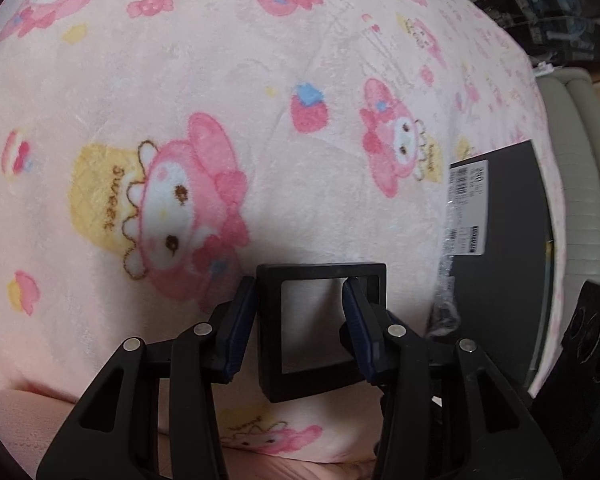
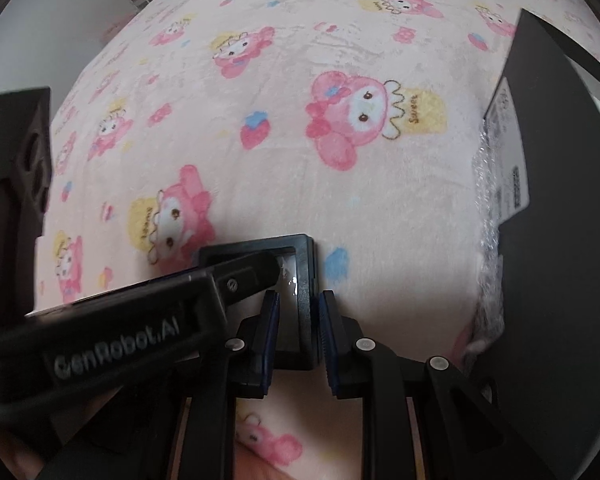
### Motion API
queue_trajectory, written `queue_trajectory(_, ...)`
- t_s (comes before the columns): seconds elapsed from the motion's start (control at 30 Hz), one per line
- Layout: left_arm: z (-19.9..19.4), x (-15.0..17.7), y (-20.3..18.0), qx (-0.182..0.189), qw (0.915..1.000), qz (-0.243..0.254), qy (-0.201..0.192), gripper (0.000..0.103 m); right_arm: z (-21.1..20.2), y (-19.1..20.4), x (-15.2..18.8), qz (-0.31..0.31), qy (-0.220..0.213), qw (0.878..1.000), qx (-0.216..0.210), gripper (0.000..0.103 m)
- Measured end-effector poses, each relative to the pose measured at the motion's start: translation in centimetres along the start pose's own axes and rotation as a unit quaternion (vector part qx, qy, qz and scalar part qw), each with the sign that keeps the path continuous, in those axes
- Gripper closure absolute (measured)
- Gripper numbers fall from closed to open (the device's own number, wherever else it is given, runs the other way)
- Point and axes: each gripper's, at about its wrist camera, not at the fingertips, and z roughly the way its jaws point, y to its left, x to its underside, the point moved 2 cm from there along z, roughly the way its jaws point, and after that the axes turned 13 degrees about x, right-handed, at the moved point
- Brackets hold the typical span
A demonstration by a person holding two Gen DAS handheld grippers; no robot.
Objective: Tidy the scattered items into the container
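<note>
Container first: the dark grey box with a white barcode label (image 1: 500, 240) sits off to the right of the square black frame with a clear film window (image 1: 320, 328), with a strip of bubble wrap (image 1: 444, 280) along the side of the box facing the frame. Honestly can't see into it from either camera. All you get is a dark flat face and the label, and the box runs off the edge of the picture, so no idea what's inside.

The frame is lying on the pink plush blanket with cartoon rabbits (image 1: 180, 80), not in the box.

Left gripper (image 1: 300, 312): tongs at a middling width. One pad is right up against the frame's outer left edge, and the other is over the clear film. Can't tell if it's actually squeezing.

Right gripper (image 2: 299, 320): tongs narrow, straddling the frame's right rail, one pad over the film and one just outside. It looks like slivers of gap on both sides, but it's too close to call a grip.

Only the right camera shows the left tool's arm, with its "GenRobot.AI" lettering, crossing in over the frame's left part and hiding most of it. The left camera shows the whole window, plus blurry clutter far beyond the frame at top right.
</note>
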Motion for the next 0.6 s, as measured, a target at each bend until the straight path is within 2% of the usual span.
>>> queue_trajectory(0.2,-0.15,-0.03,0.32,-0.009,0.9999,-0.011,-0.005,0.063,0.16,0.14,0.07,0.005,0.002,1.000,0.001,0.085)
queue_trajectory(0.37,0.47,-0.04,0.48,-0.018,0.9998,-0.010,0.008,0.063,0.29,0.26,0.12,0.009,0.005,1.000,0.002,0.085)
queue_trajectory(0.6,0.30,-0.07,0.37,-0.015,0.9999,0.000,0.008,0.064,0.38,-0.17,0.55,0.013,0.001,1.000,-0.020,0.085)
